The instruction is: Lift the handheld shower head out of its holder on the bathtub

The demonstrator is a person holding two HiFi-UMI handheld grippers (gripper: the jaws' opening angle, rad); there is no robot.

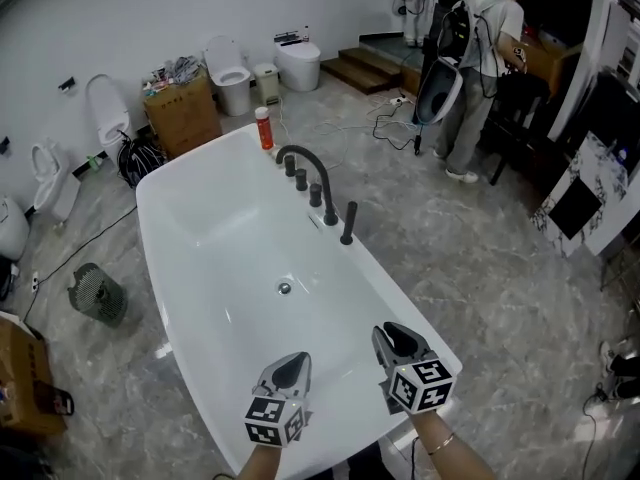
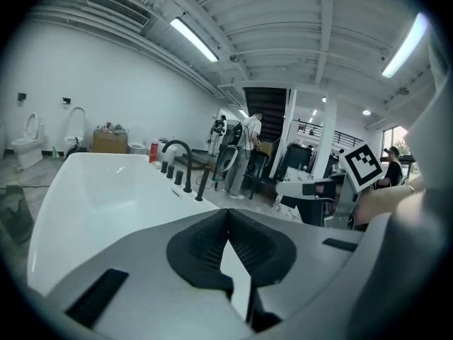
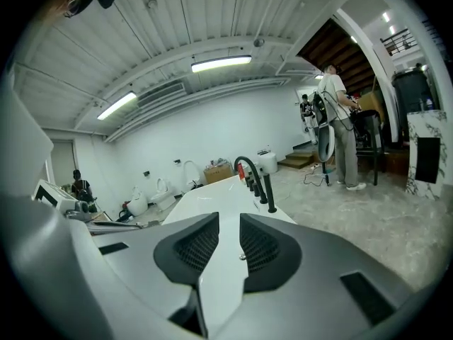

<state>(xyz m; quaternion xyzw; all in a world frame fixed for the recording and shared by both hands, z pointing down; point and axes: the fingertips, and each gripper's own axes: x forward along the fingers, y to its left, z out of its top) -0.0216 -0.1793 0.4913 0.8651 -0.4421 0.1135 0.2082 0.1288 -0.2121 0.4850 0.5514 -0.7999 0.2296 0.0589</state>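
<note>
The handheld shower head (image 1: 348, 223) is a slim black wand that stands upright in its holder on the right rim of the white bathtub (image 1: 180, 173), just nearer than the curved black faucet (image 1: 306, 164) and its knobs. It also shows far ahead as the shower head (image 2: 202, 184) in the left gripper view and the shower head (image 3: 270, 194) in the right gripper view. My left gripper (image 1: 290, 364) (image 2: 227, 211) hovers over the tub's near end, jaw tips together, holding nothing. My right gripper (image 1: 396, 336) (image 3: 228, 218) is beside it with a small gap between its pads, empty.
A red bottle (image 1: 264, 128) stands on the tub's far rim. Beyond are a cardboard box (image 1: 183, 114), toilets (image 1: 231, 74) and cables (image 1: 392, 118) on the floor. A small fan (image 1: 97, 293) lies left of the tub. A person (image 1: 482, 78) stands at the back right.
</note>
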